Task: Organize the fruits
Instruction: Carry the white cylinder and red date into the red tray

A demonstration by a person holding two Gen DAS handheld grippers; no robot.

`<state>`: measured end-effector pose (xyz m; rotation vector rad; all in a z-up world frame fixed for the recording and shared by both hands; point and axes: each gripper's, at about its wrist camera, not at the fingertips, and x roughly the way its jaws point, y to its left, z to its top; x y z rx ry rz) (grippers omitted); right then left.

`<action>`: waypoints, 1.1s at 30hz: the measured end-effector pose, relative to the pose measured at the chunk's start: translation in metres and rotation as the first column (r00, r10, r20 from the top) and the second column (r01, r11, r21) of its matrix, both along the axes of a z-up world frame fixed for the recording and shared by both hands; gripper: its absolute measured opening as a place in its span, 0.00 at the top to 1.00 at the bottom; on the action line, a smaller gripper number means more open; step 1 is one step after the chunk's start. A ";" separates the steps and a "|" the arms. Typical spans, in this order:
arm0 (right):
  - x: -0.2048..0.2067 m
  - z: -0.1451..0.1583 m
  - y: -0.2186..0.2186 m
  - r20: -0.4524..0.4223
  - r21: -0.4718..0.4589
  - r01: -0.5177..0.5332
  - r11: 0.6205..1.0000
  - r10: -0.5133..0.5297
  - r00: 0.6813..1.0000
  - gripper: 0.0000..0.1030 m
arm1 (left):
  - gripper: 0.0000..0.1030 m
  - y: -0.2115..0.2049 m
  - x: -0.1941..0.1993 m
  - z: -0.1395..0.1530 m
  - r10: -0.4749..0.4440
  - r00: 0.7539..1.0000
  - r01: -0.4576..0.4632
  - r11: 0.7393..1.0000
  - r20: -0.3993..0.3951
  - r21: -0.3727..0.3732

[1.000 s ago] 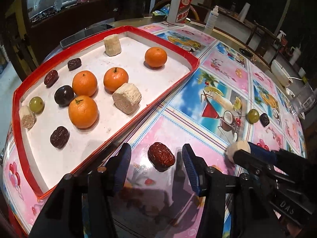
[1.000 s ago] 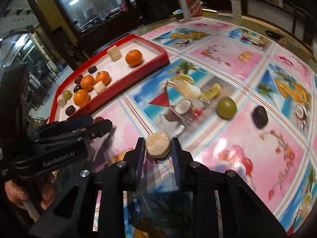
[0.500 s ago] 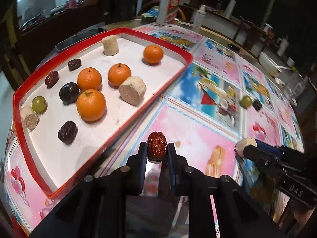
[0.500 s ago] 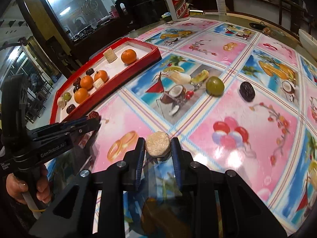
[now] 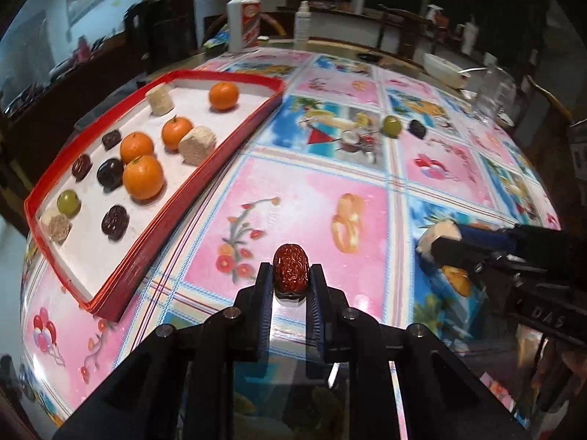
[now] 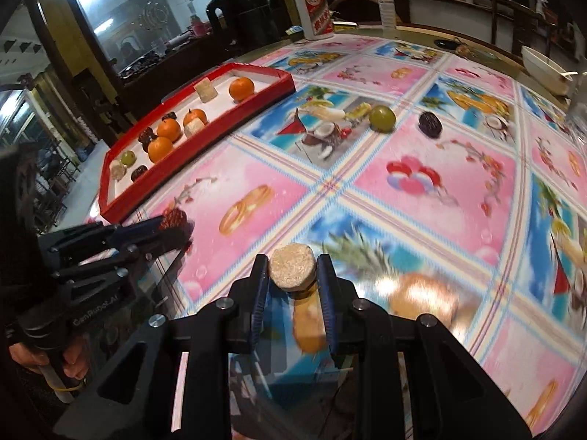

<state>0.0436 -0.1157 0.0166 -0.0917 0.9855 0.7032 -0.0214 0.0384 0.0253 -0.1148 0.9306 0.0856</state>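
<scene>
Left wrist view: left gripper (image 5: 291,275) was clamped on a red date (image 5: 290,270), lifted clear of the counter (image 5: 304,198), probably for carrying to the red tray (image 5: 154,227) at left. The tray already held oranges (image 5: 143,177), dark dates and pale cut pieces, so sorting was partly done. Right gripper (image 5: 440,240) at the right edge read "DAS". White bottle (image 5: 243,18) had a red label, unreadable.

Right wrist view: right gripper (image 6: 292,269) was pinching a pale cut piece (image 6: 292,266) above the counter, likely also tray-bound. A green fruit (image 6: 382,118) and a dark fruit (image 6: 430,124) lay loose on the counter, well apart from the tray. The left gripper's body read "GenRobot.AI".
</scene>
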 end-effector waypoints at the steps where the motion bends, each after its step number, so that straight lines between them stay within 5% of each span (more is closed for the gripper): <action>1: -0.003 0.000 0.000 0.002 -0.006 0.015 1.000 -0.015 1.000 0.72 | 0.82 0.000 0.000 0.002 -0.009 1.000 0.009 1.000 0.010 -0.005; 9: -0.019 0.004 0.013 0.003 -0.023 0.087 0.996 -0.087 0.996 0.72 | 0.82 0.013 -0.004 0.017 -0.054 0.997 0.056 0.998 0.063 -0.040; 18: -0.022 0.016 0.065 0.009 -0.021 0.052 0.998 -0.052 0.999 0.72 | 0.82 0.044 -0.010 0.031 -0.055 0.993 0.061 0.997 0.101 -0.054; 33: -0.003 0.041 0.177 0.059 -0.002 -0.115 0.993 0.115 0.992 0.72 | 0.82 0.149 -0.007 0.036 0.107 0.987 -0.107 0.994 0.118 -0.006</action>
